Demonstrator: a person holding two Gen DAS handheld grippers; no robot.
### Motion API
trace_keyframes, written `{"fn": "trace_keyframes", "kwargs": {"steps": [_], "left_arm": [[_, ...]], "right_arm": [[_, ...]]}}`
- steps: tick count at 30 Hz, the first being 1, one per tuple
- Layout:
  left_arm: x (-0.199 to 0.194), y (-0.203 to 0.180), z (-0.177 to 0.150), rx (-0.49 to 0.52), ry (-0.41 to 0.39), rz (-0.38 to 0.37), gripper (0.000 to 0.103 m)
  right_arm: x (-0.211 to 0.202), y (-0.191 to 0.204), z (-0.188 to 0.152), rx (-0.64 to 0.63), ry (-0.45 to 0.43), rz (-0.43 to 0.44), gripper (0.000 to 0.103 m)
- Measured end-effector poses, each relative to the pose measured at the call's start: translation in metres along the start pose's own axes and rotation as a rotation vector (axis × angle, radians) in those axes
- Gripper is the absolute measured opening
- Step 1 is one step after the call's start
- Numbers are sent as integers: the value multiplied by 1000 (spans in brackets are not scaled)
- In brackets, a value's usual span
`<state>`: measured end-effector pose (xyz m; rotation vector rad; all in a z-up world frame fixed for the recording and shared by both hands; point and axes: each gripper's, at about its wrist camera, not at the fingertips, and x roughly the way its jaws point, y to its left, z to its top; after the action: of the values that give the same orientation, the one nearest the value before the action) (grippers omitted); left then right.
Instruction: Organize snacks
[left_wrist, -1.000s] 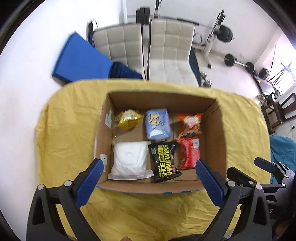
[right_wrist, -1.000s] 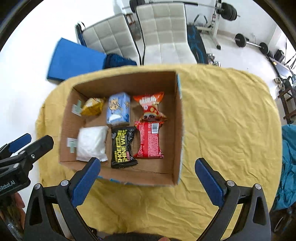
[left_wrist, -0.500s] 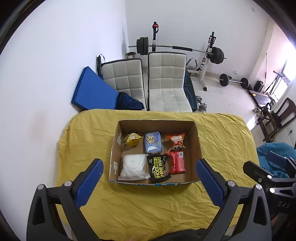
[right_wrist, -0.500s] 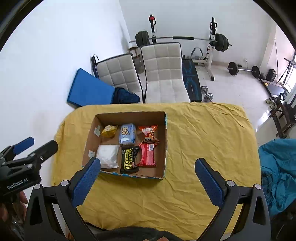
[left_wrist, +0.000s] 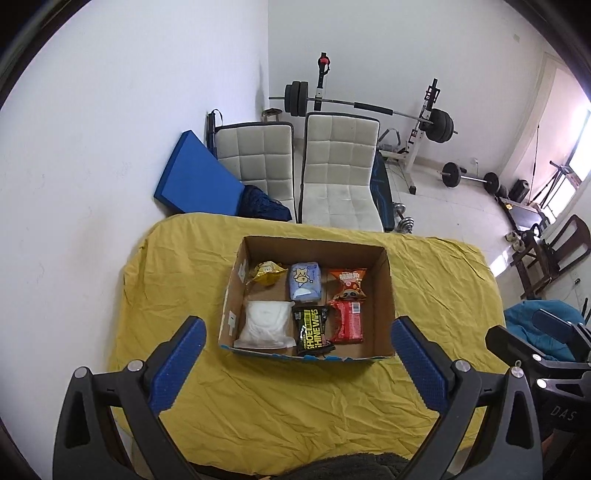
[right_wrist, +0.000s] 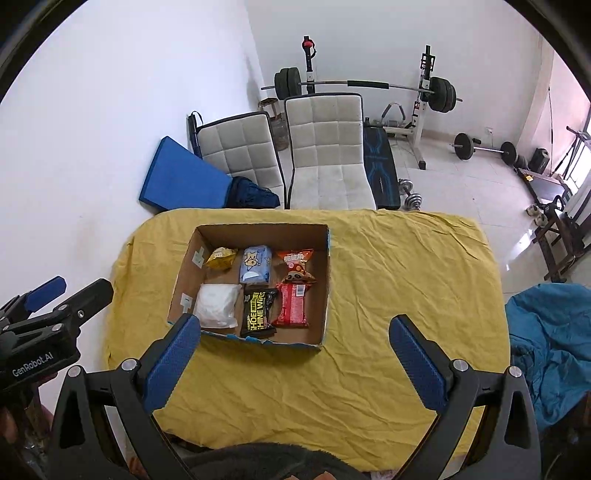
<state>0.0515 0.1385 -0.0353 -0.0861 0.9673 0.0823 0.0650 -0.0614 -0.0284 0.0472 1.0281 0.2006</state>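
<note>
An open cardboard box (left_wrist: 384, 291) (right_wrist: 325, 280) stands on the yellow-covered table (left_wrist: 295, 398) (right_wrist: 399, 280). Inside lie a gold packet (left_wrist: 266, 273), a light blue pack (left_wrist: 304, 280), an orange bag (left_wrist: 349, 284), a white pouch (left_wrist: 265, 323), a black shoe-wipes pack (left_wrist: 312, 330) and a red pack (left_wrist: 346, 322). My left gripper (left_wrist: 295, 360) is open and empty, held high above the table's near side. My right gripper (right_wrist: 293, 354) is likewise open and empty, to the right of the box.
Two grey padded chairs (left_wrist: 340, 166) and a blue mat (left_wrist: 195, 177) stand behind the table against the wall. A barbell rack (right_wrist: 369, 86) and weights lie further back. A teal cloth (right_wrist: 546, 332) sits at the right of the table.
Both grippers have risen and pulled back from the box, which now looks much smaller. The packs in the box have not moved.
</note>
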Motion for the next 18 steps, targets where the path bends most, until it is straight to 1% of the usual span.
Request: {"fn": "trace_keyframes", "kwargs": {"steps": [8,18], "left_arm": [[-7,-5,-4,19,-14,18,103],[-12,-5,-6,3,-21,21,103]], "right_arm": [[-5,-4,0,-1,-1,-38,103],[-7,-6,0,-4,-4,-45,103]]}}
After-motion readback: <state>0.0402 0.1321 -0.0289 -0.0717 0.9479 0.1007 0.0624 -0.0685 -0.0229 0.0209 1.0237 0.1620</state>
